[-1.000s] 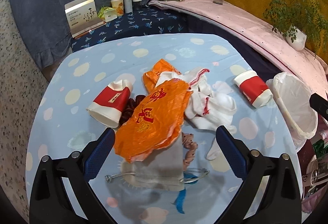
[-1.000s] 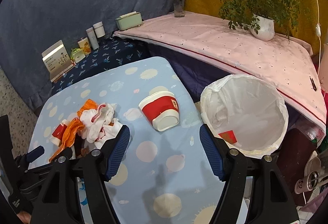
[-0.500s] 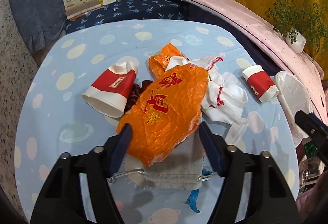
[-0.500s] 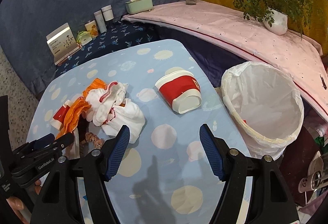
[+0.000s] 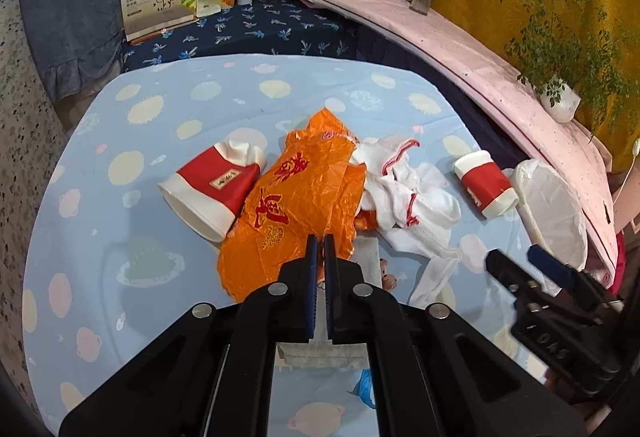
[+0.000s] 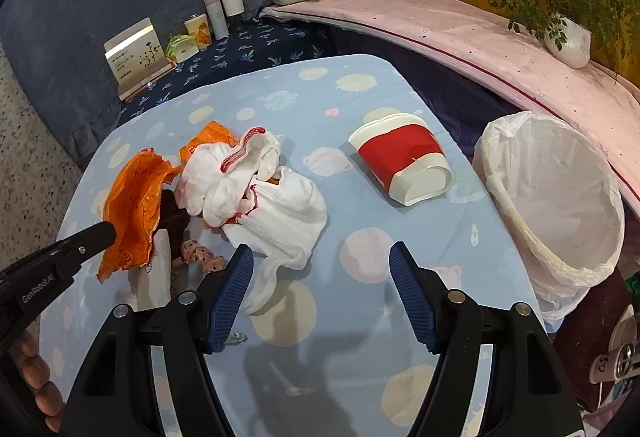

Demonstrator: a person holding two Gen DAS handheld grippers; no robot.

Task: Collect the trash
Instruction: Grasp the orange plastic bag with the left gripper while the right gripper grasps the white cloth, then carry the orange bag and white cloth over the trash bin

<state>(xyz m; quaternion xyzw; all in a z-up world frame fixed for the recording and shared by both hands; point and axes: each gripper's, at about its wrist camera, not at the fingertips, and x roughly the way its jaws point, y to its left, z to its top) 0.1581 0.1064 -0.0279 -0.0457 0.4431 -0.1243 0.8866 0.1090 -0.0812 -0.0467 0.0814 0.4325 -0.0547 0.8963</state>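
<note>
Orange plastic bag (image 5: 304, 197), crinkled, pinched by our left gripper (image 5: 319, 243)!
We tilt downward; jaws just clamped its near edge; right gripper (image 6: 322, 269) spread, empty.

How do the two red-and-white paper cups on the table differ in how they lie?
The left cup lies against the orange plastic bag, its mouth toward the camera and its far end crushed. The right cup lies alone near the lined trash bin and touches nothing else; in the right wrist view its end is squashed flat. Both lie on their sides, with a red band between white ends.
</note>
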